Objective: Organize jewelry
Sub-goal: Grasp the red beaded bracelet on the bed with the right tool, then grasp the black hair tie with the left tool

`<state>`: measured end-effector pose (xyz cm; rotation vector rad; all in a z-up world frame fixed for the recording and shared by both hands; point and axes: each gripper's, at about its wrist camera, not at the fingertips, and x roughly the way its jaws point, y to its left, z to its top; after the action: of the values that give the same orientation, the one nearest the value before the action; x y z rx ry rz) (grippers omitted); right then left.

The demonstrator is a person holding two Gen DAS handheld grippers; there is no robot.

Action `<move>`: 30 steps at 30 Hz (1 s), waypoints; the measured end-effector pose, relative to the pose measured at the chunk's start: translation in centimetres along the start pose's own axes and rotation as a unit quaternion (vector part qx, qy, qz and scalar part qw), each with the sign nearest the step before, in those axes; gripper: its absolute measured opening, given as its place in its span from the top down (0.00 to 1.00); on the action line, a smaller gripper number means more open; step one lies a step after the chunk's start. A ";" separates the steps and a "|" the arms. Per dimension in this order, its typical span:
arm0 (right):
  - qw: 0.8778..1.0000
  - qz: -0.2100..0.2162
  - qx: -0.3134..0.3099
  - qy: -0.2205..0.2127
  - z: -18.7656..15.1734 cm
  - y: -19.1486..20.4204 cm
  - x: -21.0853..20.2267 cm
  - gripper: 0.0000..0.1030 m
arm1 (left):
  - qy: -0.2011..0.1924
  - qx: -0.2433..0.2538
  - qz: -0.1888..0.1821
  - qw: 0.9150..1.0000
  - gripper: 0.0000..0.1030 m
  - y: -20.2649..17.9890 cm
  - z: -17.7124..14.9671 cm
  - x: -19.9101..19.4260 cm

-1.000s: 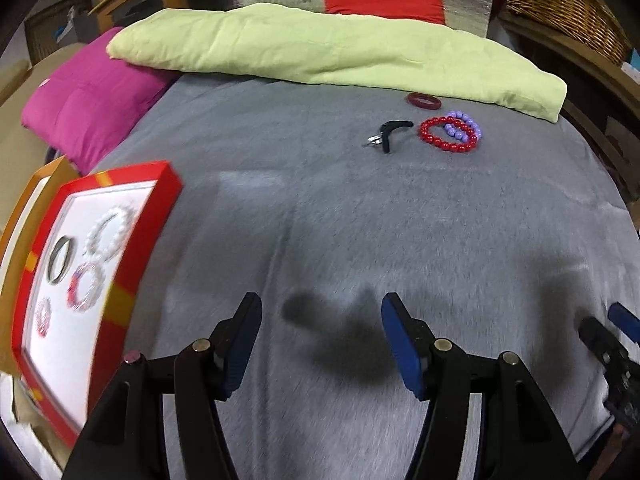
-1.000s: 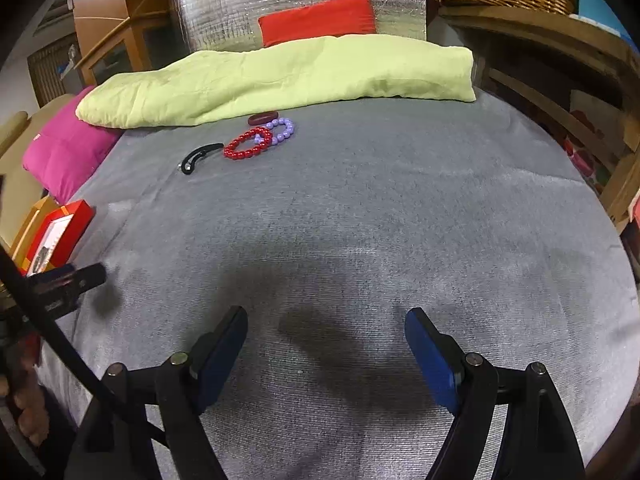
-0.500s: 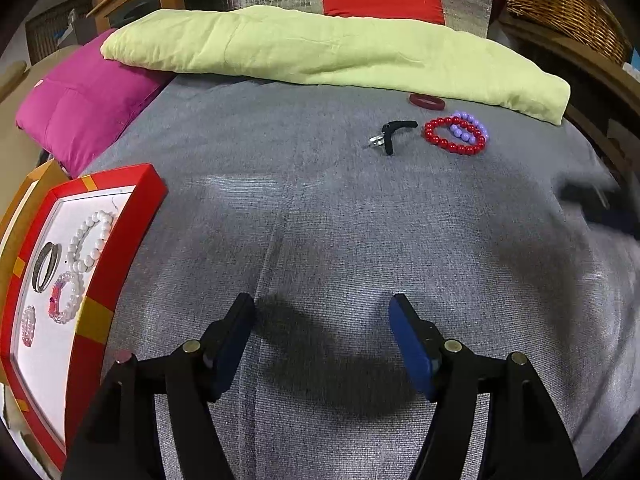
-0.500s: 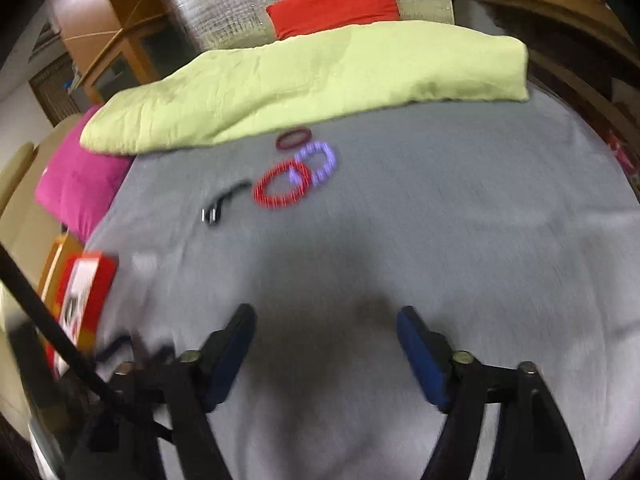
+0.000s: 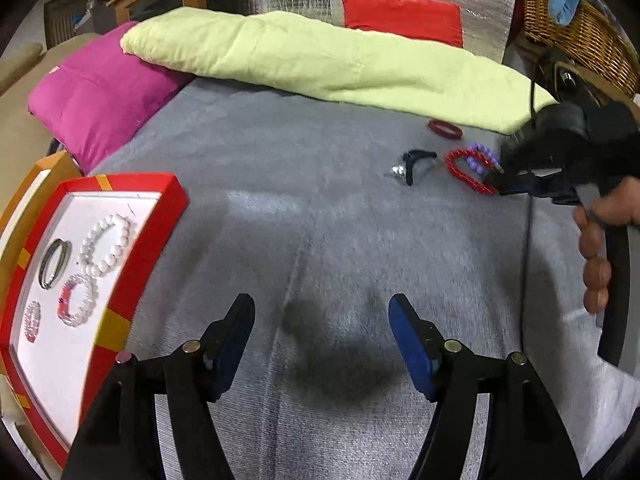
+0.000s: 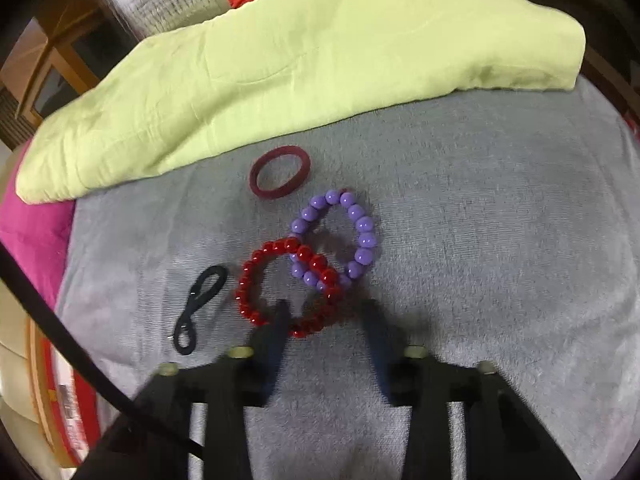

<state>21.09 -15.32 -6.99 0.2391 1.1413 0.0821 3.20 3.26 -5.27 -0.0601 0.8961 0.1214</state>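
Right wrist view shows the red bead bracelet lying flat on the grey bedspread, a loose oval just ahead of the right gripper. Its far right side overlaps the near end of the purple bead bracelet, whose long axis runs away from the camera. Beyond them lies a maroon band, close to the edge of a lime-green quilt. A black clip lies to the left, its long axis slanting from lower left to upper right.

The right gripper's jaws are blurred and closing. A gap shows between them, and the near arc of the red bracelet lies in that gap, with the left finger over the beads. A firm pinch cannot be made out.

From the left wrist, the left gripper hangs over bare bedspread with its jaws wide apart and nothing between them. At the left edge sits a red tray with several bracelets on its white lining. A hand shows at the right.
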 end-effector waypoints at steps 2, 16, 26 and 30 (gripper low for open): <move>1.000 0.002 -0.019 -0.005 -0.6 0.0 -0.4 0.90 | -0.004 -0.002 0.003 1.000 0.32 0.1 0.4 -0.1; 0.995 0.084 0.002 -0.050 -8.6 -8.3 -4.8 0.90 | 0.000 0.049 0.007 0.999 0.32 -6.2 10.1 7.2; 0.991 0.117 0.006 -0.064 -8.7 -8.7 -5.2 0.90 | 0.027 0.080 0.015 0.996 0.93 -7.7 9.6 8.7; 0.989 0.123 0.005 -0.084 -9.0 -8.5 -7.2 0.90 | 0.017 0.078 -0.008 0.997 0.93 -7.0 8.0 5.6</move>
<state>9.49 -23.64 -6.12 0.3889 0.9409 0.2697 13.77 -2.38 -4.69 0.0761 0.9356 0.0351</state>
